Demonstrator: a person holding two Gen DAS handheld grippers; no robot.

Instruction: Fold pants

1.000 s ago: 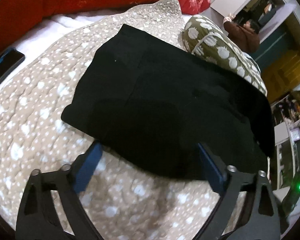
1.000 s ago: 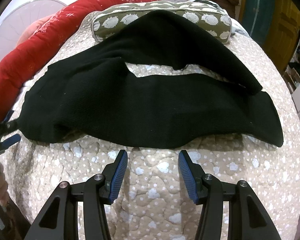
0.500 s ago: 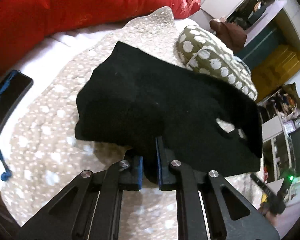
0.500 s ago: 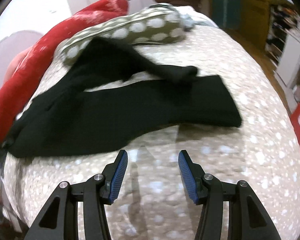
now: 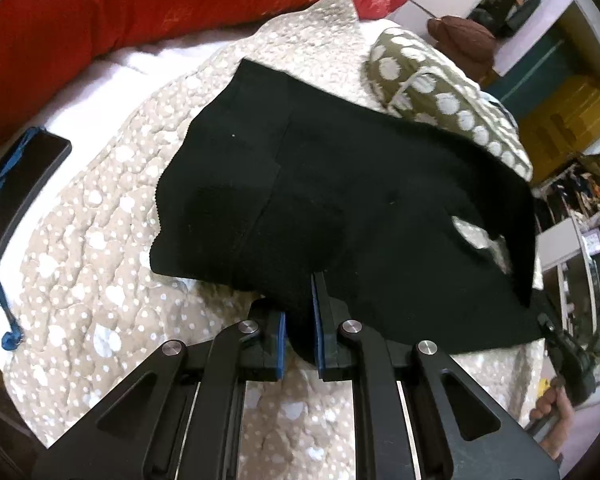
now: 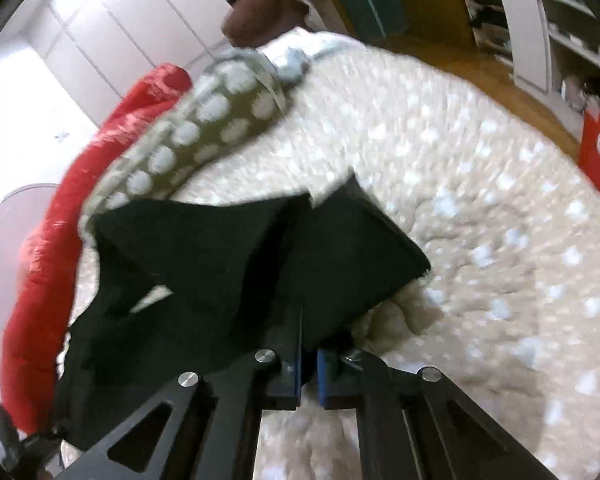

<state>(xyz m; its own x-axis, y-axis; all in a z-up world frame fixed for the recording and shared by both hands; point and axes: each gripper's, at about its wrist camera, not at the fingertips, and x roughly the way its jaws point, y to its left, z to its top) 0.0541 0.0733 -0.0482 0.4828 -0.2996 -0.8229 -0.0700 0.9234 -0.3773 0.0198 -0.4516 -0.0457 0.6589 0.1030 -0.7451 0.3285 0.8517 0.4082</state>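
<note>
Black knit pants lie on a beige spotted quilt, waist end toward the left wrist view. My left gripper is shut on the near edge of the waist end and lifts it a little. In the right wrist view the pants bunch up at the leg end, and my right gripper is shut on the leg hems, holding them off the quilt. A gap between the two legs shows quilt through it.
A green spotted bolster lies behind the pants, also blurred in the right wrist view. A red pillow runs along the far side. A dark phone with a blue cord rests at the left. Shelves and wooden floor lie beyond the bed.
Both grippers were open before the pants a second ago. The left one shut on the waist edge half a second ago; the right one has now shut on the leg ends and lifted them.
</note>
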